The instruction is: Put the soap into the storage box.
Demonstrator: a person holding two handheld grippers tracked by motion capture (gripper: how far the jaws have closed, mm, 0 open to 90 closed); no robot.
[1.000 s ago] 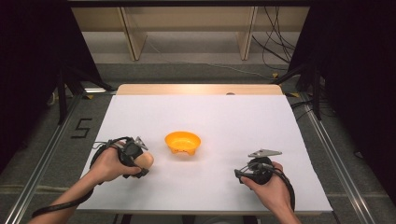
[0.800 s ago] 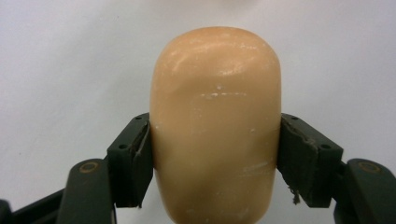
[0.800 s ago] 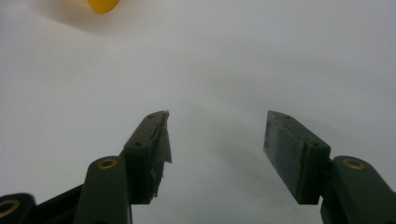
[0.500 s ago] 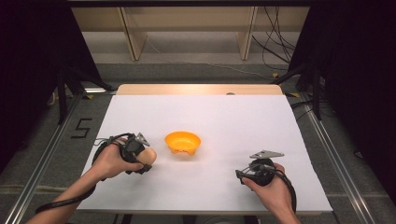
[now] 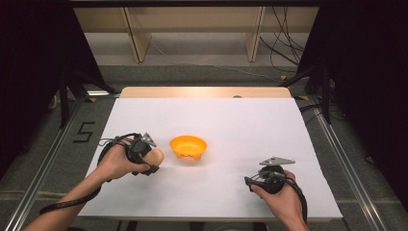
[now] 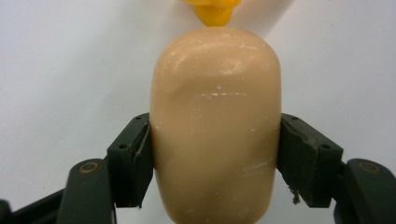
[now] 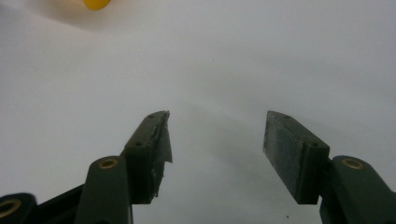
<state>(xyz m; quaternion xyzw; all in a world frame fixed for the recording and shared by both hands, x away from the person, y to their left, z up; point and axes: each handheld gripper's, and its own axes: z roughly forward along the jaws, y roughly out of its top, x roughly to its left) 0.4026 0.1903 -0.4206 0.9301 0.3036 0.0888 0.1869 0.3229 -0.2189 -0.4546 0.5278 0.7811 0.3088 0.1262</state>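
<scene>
I had the white table (image 5: 231,130) spread before me, wide and bare but for two things. The orange bowl (image 5: 188,147) sat a little left of centre, with scalloped feet under it, and nothing lay inside it that I could see from above. Just left of the bowl, my left gripper (image 5: 150,161) was clenched on a tan, egg-shaped piece (image 5: 156,156), perhaps a toy bread roll or potato; in the left gripper view the pads (image 6: 133,163) pressed both flanks of that piece (image 6: 215,126), its rounded end pointing toward the bowl's yellow-orange edge (image 6: 212,10). My right gripper (image 5: 251,182) waited at the near right, well apart from everything, its jaws released with only table between them in the right gripper view (image 7: 215,154). I judged the pickup done and the carry nearly over; lifting the piece over the rim and letting it go remained. I could not tell whether the piece rested on the table or hung just above it, and its near end was cut off at the bottom of the left gripper view.
</scene>
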